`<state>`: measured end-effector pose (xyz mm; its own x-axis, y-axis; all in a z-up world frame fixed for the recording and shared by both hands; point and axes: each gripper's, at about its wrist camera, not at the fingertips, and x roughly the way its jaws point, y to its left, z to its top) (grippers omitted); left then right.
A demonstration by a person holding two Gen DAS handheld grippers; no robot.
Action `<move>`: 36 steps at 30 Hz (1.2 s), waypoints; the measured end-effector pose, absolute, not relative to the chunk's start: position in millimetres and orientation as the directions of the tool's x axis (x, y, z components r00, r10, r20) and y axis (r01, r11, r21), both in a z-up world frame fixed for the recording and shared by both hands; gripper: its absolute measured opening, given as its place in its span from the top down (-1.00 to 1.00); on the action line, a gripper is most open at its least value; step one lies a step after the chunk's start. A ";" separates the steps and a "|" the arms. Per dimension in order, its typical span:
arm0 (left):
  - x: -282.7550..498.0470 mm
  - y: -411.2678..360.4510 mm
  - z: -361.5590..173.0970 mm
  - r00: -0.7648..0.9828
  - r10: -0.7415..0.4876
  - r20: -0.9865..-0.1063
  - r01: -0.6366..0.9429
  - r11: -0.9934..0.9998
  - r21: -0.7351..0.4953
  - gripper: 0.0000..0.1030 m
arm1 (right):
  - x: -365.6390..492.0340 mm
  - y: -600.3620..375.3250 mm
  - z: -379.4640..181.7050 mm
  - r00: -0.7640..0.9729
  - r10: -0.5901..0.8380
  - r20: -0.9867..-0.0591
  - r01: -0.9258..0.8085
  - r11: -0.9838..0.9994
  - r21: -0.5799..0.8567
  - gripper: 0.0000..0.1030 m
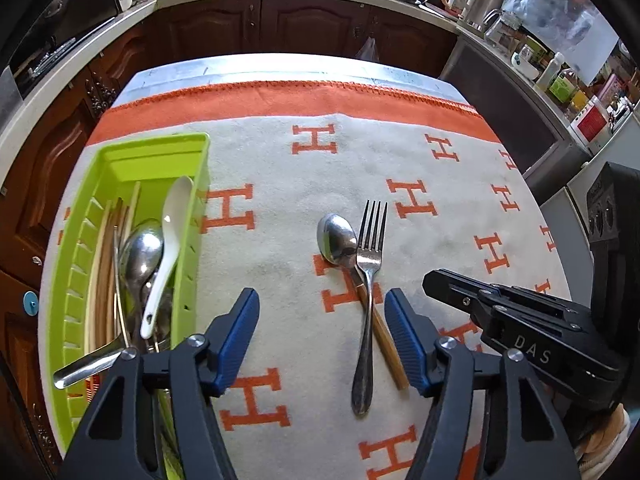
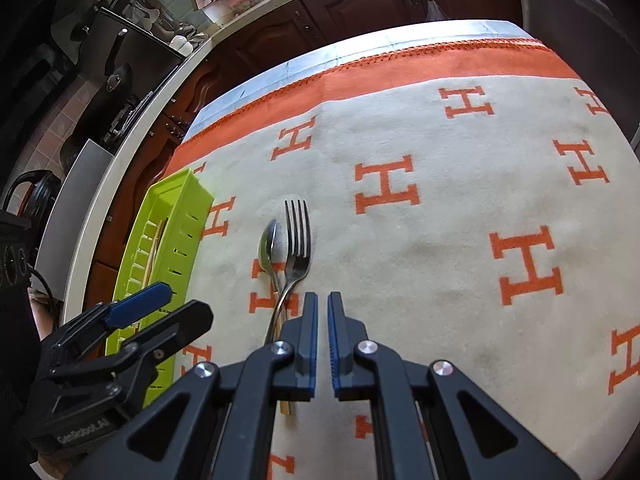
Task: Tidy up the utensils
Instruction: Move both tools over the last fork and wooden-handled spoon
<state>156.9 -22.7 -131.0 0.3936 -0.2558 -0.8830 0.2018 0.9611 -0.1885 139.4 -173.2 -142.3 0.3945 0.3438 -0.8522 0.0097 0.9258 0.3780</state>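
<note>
A shiny steel fork (image 1: 367,300) is seen lying tines-far on the cream cloth patterned with orange H letters (image 1: 280,184), its handle crossed over the wooden handle of a steel-bowled spoon (image 1: 338,240), so the two are touching and are probably best lifted one at a time. Well to the left, a lime-green slotted plastic utensil tray (image 1: 132,160) is set along the cloth's left edge; inside it a white ceramic soup spoon (image 1: 164,256), a large steel spoon (image 1: 140,252) and pale wooden chopsticks (image 1: 106,264) are already gathered, which suggests the sorting is largely done and only the crossed pair is left out. The left gripper (image 1: 322,312) is held above the near part of both handles with its blue-padded jaws set moderately apart, straddling them; nothing is pressed by the pads, a stance that reads as lining up for a pinch on the fork. The right gripper (image 2: 323,304) is held just to the right of the fork's neck with its jaws drawn almost together and nothing between them, seemingly kept out of the way.
</note>
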 end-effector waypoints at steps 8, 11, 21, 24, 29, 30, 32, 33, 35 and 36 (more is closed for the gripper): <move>156.5 -47.8 -152.9 0.317 -0.255 -0.913 0.256 0.950 -0.176 0.29 | 142.7 -183.0 -149.3 0.389 0.363 -0.846 0.018 0.916 0.401 0.90; 154.0 -52.5 -158.8 0.300 -0.224 -0.927 0.275 0.951 -0.141 0.58 | 142.3 -187.6 -151.1 0.390 0.370 -0.843 0.023 0.912 0.410 0.90; 149.3 -50.4 -159.3 0.273 -0.226 -0.935 0.264 0.952 -0.153 0.61 | 138.6 -196.8 -154.8 0.395 0.388 -0.833 0.036 0.899 0.436 0.90; 146.6 -54.9 -158.9 0.271 -0.217 -0.938 0.289 0.948 -0.135 0.61 | 136.7 -198.6 -154.2 0.400 0.391 -0.829 0.035 0.898 0.439 0.90; 145.2 -63.0 -165.6 0.256 -0.195 -0.947 0.309 0.945 -0.111 0.60 | 134.5 -202.3 -153.9 0.410 0.391 -0.824 0.040 0.895 0.445 0.90; 146.1 -64.4 -166.0 0.262 -0.186 -0.947 0.310 0.945 -0.100 0.60 | 133.8 -202.8 -154.0 0.411 0.392 -0.823 0.042 0.894 0.447 0.90; 148.7 -67.2 -166.6 0.279 -0.167 -0.946 0.315 0.946 -0.074 0.60 | 132.5 -203.5 -154.0 0.413 0.394 -0.821 0.042 0.892 0.449 0.90; 150.7 -68.6 -166.7 0.286 -0.160 -0.945 0.315 0.947 -0.065 0.60 | 132.1 -204.0 -154.0 0.413 0.394 -0.821 0.042 0.892 0.450 0.90; 154.7 -71.4 -167.4 0.298 -0.151 -0.943 0.317 0.947 -0.052 0.60 | 131.1 -204.8 -154.0 0.415 0.396 -0.819 0.044 0.891 0.453 0.90; 156.8 -72.8 -167.4 0.304 -0.146 -0.941 0.317 0.947 -0.045 0.60 | 130.6 -205.6 -154.1 0.417 0.397 -0.818 0.046 0.889 0.455 0.90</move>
<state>156.8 -72.8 -167.4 0.3039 -0.1465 -0.9414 0.3175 0.9472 -0.0449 130.6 -205.6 -154.1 0.4166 0.3965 -0.8180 0.0462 0.8895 0.4547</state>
